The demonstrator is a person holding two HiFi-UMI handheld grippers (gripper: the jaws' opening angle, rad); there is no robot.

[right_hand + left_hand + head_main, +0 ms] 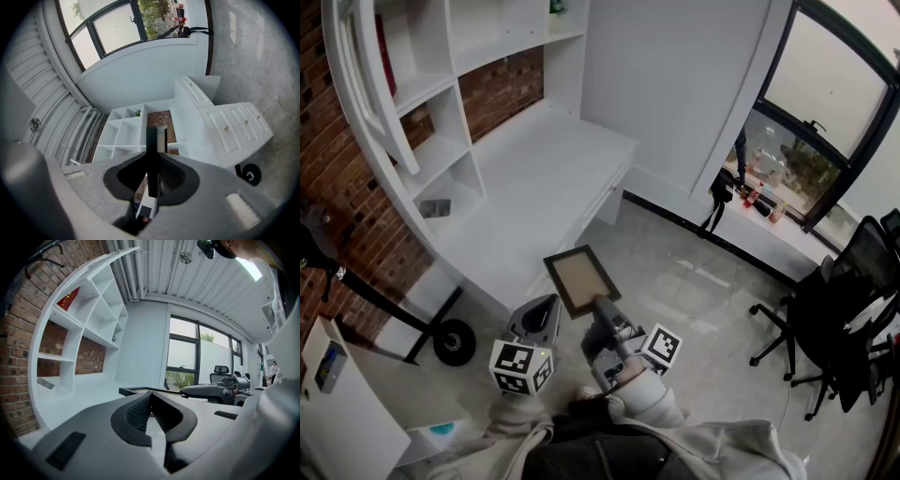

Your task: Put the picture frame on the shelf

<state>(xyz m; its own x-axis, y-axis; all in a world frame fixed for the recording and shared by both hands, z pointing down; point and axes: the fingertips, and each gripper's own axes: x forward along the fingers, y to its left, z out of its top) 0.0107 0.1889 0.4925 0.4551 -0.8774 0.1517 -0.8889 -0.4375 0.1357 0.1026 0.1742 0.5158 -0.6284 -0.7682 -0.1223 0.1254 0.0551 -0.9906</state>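
picture frame (578, 278): matt black rim, brown panel | shelf (461, 141): smooth white | wall (333, 178): rough brick

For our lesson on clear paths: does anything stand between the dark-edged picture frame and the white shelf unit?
Nothing visible does. The dark-edged picture frame, clamped in the right gripper, faces the white shelf unit across bare grey floor and the unit's bare white desk top. The left gripper hangs beside it, not ahead.

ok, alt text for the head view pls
The right gripper grips a dark picture frame by its near edge, held flat above the grey floor before a white shelf unit. The left gripper sits beside it, holding nothing.
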